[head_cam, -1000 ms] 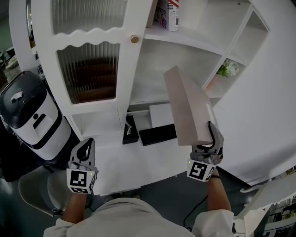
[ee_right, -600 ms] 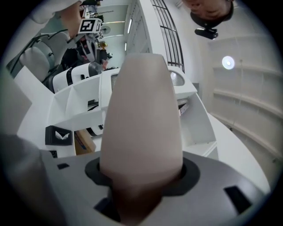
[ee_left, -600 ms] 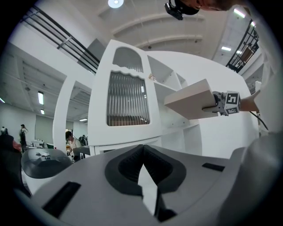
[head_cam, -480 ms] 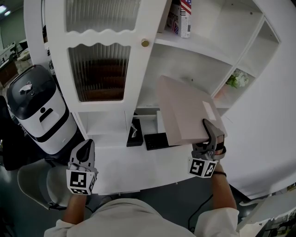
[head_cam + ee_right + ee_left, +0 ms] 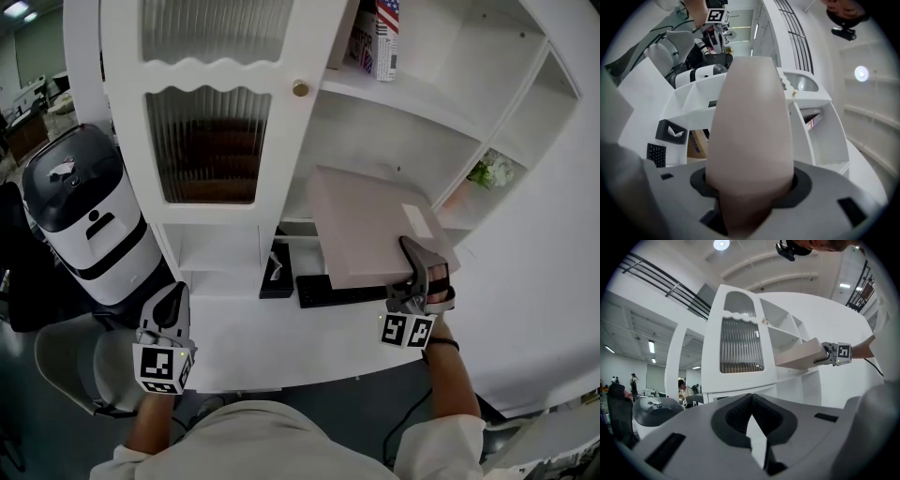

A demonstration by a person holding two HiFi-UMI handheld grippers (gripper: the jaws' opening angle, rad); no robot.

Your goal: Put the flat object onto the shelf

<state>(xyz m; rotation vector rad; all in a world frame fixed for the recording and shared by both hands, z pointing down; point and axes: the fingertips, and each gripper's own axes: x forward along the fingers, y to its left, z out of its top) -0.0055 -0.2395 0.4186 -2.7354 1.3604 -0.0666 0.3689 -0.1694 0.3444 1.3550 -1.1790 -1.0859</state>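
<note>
A white cabinet (image 5: 286, 141) has a ribbed glass door and open shelves. The right gripper (image 5: 419, 272) pinches the near edge of a flat beige box (image 5: 366, 220) and holds it roughly level in front of the cabinet's middle open shelf, above its counter. The left gripper (image 5: 172, 305) hangs low before the cabinet's left side, its jaws pressed together on nothing.

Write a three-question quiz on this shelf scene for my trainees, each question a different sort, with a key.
1. Which gripper grips the flat beige box?
2. True or false: the left gripper helps hold the box.
3. What stands on the upper shelf? A) flag-printed carton B) keyboard C) plant
Key: 1. the right gripper; 2. false, it hangs shut and empty, low at the left; 3. A.
</note>
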